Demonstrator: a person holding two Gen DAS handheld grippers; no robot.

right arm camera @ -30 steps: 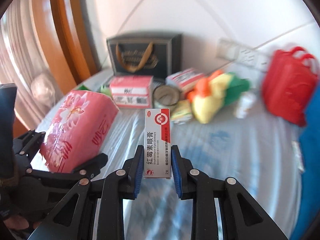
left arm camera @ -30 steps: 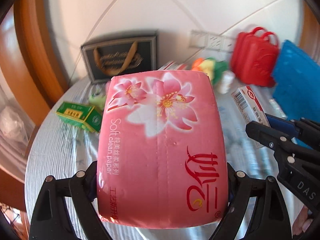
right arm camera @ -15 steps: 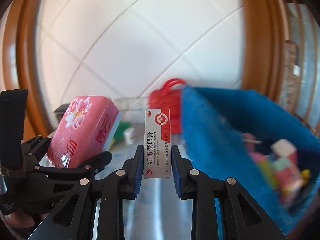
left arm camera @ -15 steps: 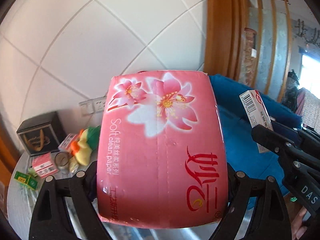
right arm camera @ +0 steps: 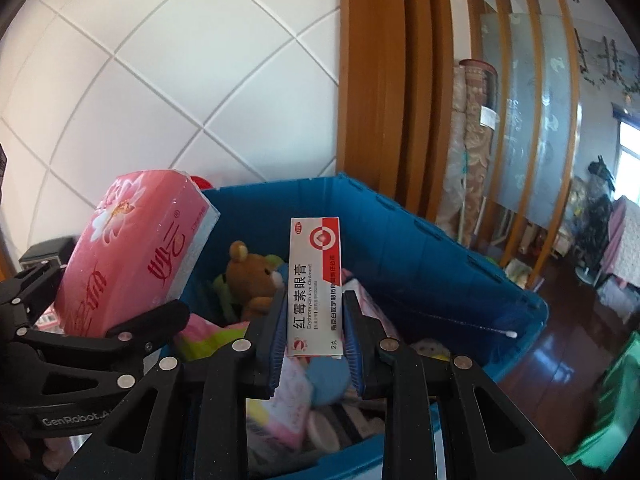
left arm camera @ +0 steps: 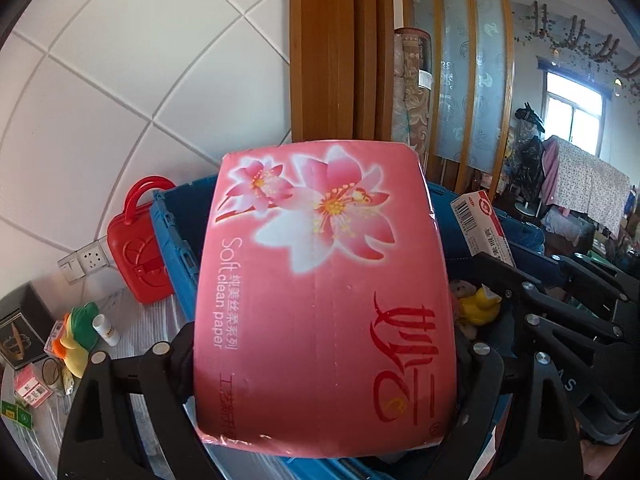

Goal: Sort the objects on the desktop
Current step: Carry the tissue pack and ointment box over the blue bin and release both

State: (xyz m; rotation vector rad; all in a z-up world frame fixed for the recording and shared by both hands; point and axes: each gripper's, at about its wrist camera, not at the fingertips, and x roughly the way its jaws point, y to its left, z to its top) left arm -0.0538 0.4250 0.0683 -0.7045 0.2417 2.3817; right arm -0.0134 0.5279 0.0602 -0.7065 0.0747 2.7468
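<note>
Ointment box (right arm camera: 315,287) stands upright, long axis vertical, clamped in right gripper (right arm camera: 315,344).

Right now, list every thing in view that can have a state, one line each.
left gripper: shut on the tissue pack
tissue pack: held above the bin's edge
right gripper: shut on the ointment box
ointment box: upright, held over the bin
blue bin: open, partly filled
teddy bear: lying inside the bin

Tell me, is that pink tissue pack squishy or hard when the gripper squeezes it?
Probably squishy: the pink tissue pack has soft, rounded edges inside the left gripper. Its glossy wrap shines, so it may be a bit slippery. It likely weighs little, being paper tissues.
</note>
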